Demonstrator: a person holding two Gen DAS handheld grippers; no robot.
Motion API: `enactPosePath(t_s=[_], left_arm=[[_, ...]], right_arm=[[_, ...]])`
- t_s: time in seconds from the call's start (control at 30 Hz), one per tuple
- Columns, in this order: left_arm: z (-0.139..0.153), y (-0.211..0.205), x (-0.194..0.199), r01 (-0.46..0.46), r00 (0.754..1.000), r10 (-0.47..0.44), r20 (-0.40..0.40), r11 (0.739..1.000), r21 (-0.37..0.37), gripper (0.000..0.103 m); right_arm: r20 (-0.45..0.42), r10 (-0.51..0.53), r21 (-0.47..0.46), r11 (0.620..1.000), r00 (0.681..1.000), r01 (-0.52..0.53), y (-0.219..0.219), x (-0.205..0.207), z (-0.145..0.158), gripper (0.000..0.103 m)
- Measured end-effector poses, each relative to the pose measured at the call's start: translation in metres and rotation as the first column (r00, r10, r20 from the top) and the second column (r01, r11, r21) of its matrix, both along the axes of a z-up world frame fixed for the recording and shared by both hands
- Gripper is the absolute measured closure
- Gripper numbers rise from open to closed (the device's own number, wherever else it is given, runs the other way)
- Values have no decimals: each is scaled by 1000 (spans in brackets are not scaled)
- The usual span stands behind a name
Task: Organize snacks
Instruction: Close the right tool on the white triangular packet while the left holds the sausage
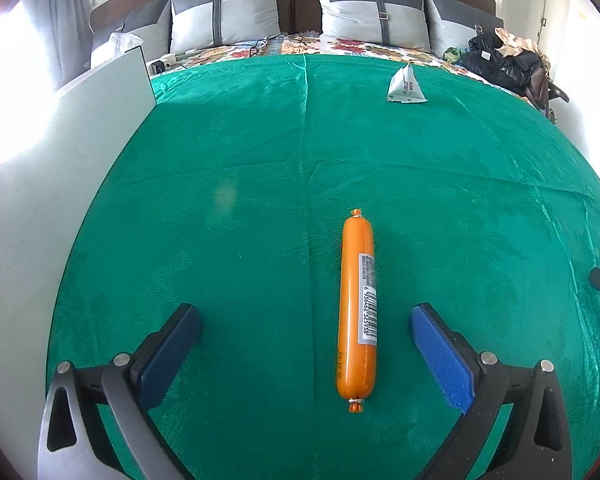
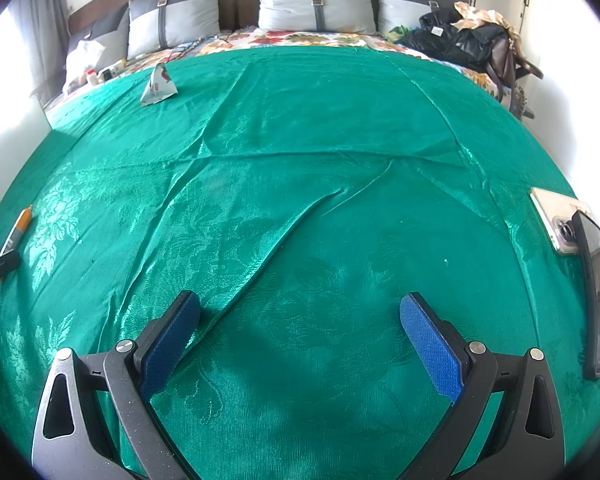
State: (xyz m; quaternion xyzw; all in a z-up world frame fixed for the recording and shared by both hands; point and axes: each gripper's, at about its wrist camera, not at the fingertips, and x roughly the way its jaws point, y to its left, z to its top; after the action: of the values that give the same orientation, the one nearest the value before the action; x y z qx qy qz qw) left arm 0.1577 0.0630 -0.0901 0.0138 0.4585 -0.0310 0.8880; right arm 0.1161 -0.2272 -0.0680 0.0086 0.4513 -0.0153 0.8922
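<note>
Two blue-padded fingers (image 1: 440,352) of the left claw (image 1: 306,320) are seen spread wide in the left wrist view, released and pressing on nothing. An orange sausage stick (image 1: 357,312) with a barcode label is laid lengthwise on the green bedspread (image 1: 240,160) between them, nearer the right-hand finger and clear of both pads. A small triangular snack packet (image 1: 405,84) is stood farther up the bedspread, well apart from the sausage stick. A white board (image 1: 80,128) is seen at the left edge, and grey pillows (image 1: 226,12) are propped against the headboard.

From the right wrist view, the right claw (image 2: 300,312) is likewise shown released, with only wrinkled bedspread (image 2: 300,120) between its pads. The sausage stick (image 2: 20,226) is glimpsed at the far left edge, the triangular packet (image 2: 158,85) toward the upper left. Two phones (image 2: 558,220) are laid at the right edge, touching each other.
</note>
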Motion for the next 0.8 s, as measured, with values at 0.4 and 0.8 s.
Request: enactPosePath(t_s=[0.4, 0.8], left_arm=[[0, 1, 1, 0, 1000, 0, 0, 1000, -1, 0], [0, 1, 1, 0, 1000, 0, 0, 1000, -1, 0]], right_arm=[[0, -57, -19, 998, 998, 57, 4, -3, 1, 3], [15, 297, 30, 954, 955, -297, 114, 163, 26, 5]])
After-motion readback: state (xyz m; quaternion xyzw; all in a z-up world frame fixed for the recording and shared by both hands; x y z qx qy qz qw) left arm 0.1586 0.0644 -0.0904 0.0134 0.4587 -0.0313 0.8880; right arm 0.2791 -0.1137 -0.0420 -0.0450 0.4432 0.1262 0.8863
